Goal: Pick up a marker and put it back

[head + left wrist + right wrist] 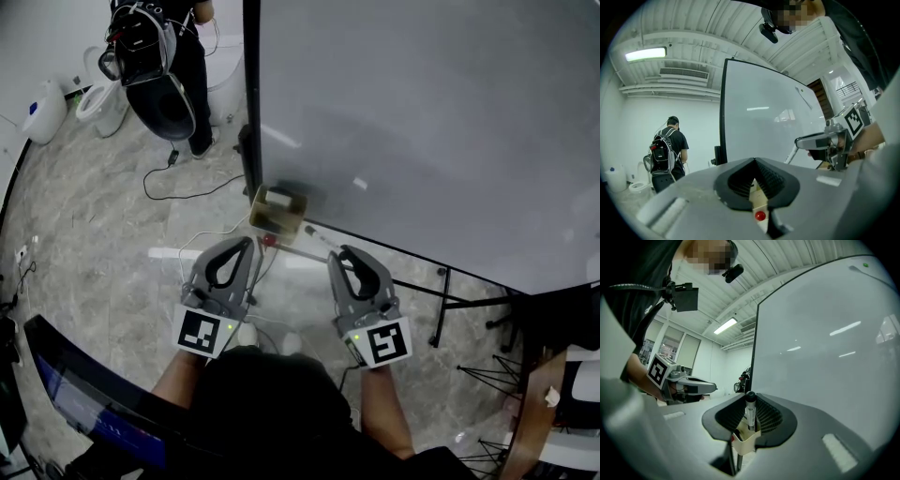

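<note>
A beige marker holder (278,211) hangs at the lower left corner of the whiteboard (422,122). My right gripper (339,251) is shut on a black-capped marker (750,411), which stands upright between the jaws just above the holder (745,441). In the head view that marker (320,237) sticks out from the right jaws toward the holder. My left gripper (251,242) is shut with nothing in it, just left of the right one. Through its jaws (754,161) I see the holder and a red marker cap (760,216). That red cap (269,241) lies just below the holder.
A person with a backpack (159,56) stands at the far left of the room, also seen in the left gripper view (665,150). A cable (187,187) runs over the tiled floor. The whiteboard's stand legs (441,300) reach out at the right.
</note>
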`<state>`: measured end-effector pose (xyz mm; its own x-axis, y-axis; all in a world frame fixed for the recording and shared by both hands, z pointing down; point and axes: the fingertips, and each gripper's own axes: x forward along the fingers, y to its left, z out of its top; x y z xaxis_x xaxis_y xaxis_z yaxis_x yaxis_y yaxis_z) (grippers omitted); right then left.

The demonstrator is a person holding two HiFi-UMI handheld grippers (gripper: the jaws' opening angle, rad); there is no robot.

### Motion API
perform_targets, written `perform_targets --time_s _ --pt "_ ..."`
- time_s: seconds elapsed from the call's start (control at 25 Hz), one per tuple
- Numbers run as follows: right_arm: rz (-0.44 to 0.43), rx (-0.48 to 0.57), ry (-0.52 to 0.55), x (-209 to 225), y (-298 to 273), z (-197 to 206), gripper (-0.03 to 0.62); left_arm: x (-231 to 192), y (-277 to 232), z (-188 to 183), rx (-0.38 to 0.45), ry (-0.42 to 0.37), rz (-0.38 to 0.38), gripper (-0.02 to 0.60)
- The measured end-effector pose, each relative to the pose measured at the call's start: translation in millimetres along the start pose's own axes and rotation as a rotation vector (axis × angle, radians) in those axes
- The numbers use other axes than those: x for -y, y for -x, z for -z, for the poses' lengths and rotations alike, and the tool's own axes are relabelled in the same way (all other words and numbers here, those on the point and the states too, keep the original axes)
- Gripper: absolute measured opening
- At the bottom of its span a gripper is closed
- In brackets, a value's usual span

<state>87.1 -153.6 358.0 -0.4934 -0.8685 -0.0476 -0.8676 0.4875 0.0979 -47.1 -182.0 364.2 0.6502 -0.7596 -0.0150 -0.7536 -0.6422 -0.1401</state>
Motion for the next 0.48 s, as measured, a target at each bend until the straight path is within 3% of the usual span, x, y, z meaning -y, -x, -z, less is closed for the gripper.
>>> perform_targets --time_s 0.48 --pt "-0.054 -0.006 -0.029 -6.2 -22.9 16.1 0.074 -0.1 0.3 13.2 -0.019 0.009 -0.029 0.005"
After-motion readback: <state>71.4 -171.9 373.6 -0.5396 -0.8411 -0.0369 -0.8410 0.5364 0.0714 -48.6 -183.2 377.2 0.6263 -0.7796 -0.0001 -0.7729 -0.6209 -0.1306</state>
